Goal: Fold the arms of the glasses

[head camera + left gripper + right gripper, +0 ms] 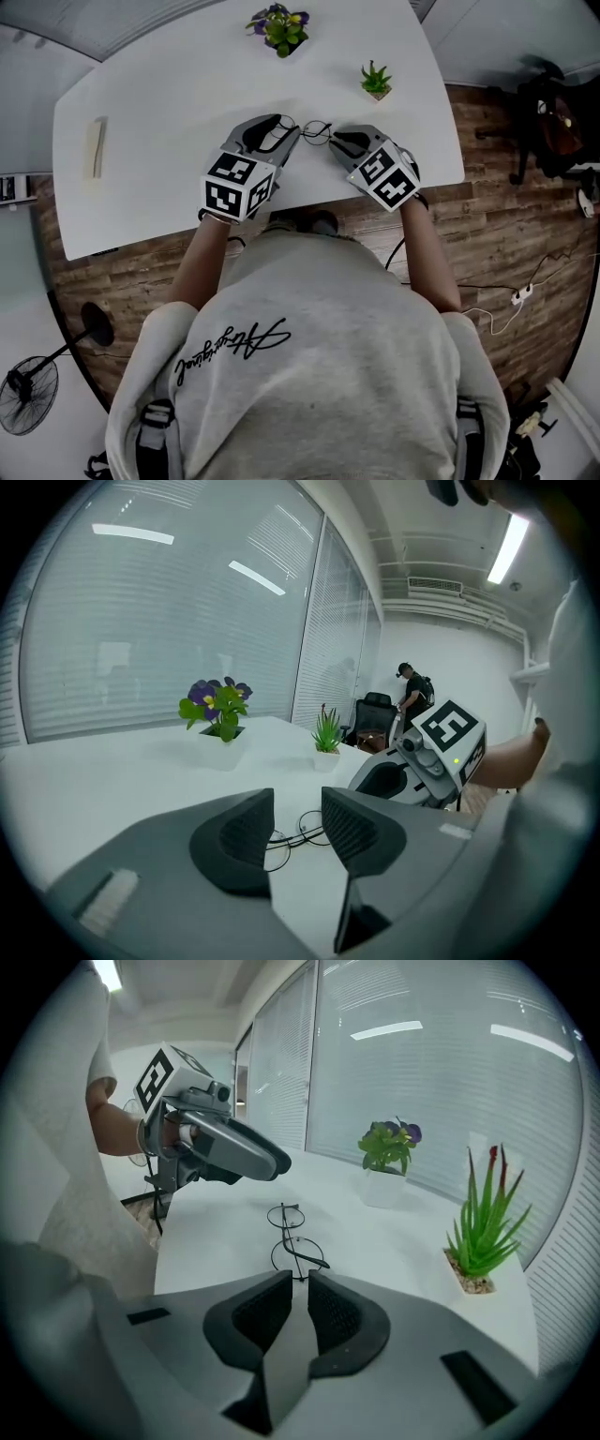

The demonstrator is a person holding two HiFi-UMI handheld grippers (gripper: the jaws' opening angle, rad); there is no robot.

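Note:
The glasses (315, 131), round lenses in a thin dark wire frame, lie on the white table (169, 103) between my two grippers. My left gripper (287, 131) hovers just left of them, jaws open and empty; in the left gripper view the glasses (294, 832) show through the gap of the left gripper (298, 801). My right gripper (336, 142) sits at their right end. In the right gripper view the right gripper (300, 1279) stands open by a narrow gap, the near end of the glasses (296, 1252) just off its tips. One arm lies across the lenses.
A purple-flowered plant in a white pot (279, 28) and a small green spiky plant (376, 82) stand at the table's far side. A pale flat strip (96, 145) lies at far left. The table's near edge runs right under my hands. An office chair (553, 122) stands on the floor to the right.

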